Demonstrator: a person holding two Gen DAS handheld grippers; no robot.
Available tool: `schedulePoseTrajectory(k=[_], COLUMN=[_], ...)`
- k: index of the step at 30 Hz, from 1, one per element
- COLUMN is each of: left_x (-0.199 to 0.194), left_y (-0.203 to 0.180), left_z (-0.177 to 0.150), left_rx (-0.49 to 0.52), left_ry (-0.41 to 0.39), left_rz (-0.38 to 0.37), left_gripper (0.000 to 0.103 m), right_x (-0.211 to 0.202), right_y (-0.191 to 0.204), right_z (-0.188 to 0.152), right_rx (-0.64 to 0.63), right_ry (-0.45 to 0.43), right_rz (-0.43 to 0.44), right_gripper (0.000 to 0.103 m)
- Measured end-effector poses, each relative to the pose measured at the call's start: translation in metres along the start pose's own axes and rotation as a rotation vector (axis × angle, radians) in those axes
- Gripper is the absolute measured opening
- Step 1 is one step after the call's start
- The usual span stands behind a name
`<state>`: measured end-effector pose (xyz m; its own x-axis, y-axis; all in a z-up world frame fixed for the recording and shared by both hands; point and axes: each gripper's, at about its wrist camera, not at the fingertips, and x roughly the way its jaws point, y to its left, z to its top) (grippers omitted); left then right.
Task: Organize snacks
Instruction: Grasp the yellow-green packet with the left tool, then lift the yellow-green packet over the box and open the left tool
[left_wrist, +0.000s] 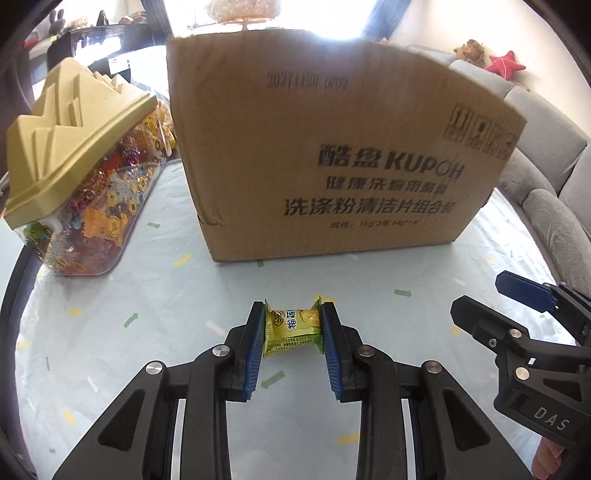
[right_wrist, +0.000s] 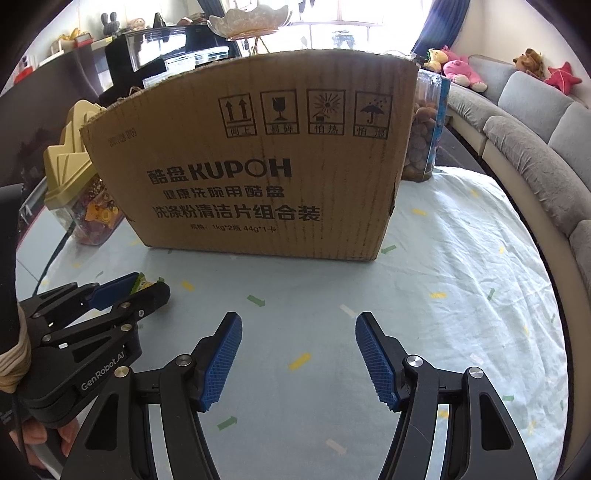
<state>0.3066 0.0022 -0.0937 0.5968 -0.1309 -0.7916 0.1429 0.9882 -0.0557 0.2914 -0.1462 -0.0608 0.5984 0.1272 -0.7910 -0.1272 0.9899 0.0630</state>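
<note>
Both of my left fingers (left_wrist: 253, 350) pressed their blue pads against the ends of a small green snack packet (left_wrist: 291, 328), so my left gripper (left_wrist: 292, 349) was holding it just above the pale tablecloth (left_wrist: 155, 295), in front of the cardboard box (left_wrist: 332, 155). Left of that box stood a clear jar (left_wrist: 96, 206) with a tan crown-shaped lid (left_wrist: 70, 144), packed with bright wrapped sweets. The box itself stood upright on the cloth, printed KUPOH, its top edge too bright to show what lay inside. In front of the box and to its right, my right gripper (right_wrist: 298, 363) hung over the cloth with its fingers spread wide and nothing between them; from the left camera I saw it well apart from the packet. Behind the box's right corner a clear container (right_wrist: 424, 129) of brown round snacks stood touching or just beside the box; I could not tell which. Farther right of the box curved a grey sofa (right_wrist: 524, 147).
</note>
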Motion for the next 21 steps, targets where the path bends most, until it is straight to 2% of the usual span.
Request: schedulePoseTrajectory(k=[10,21], left_x=[-0.045,-0.086], left_y=[-0.003,-0.007], left_z=[0.002,0.032], left_rx=[-0.012,-0.017], left_ry=[-0.069,-0.163], left_rz=[-0.005,-0.021], left_gripper=[0.030,0.030], right_x=[-0.031,-0.067], right_y=[-0.003,-0.006], right_z=[0.006,0.024], right_rx=[-0.001,0.008], right_ry=[-0.055,-0.137], right_rz=[0.000,-0.005], right_gripper=[0.065,0.065])
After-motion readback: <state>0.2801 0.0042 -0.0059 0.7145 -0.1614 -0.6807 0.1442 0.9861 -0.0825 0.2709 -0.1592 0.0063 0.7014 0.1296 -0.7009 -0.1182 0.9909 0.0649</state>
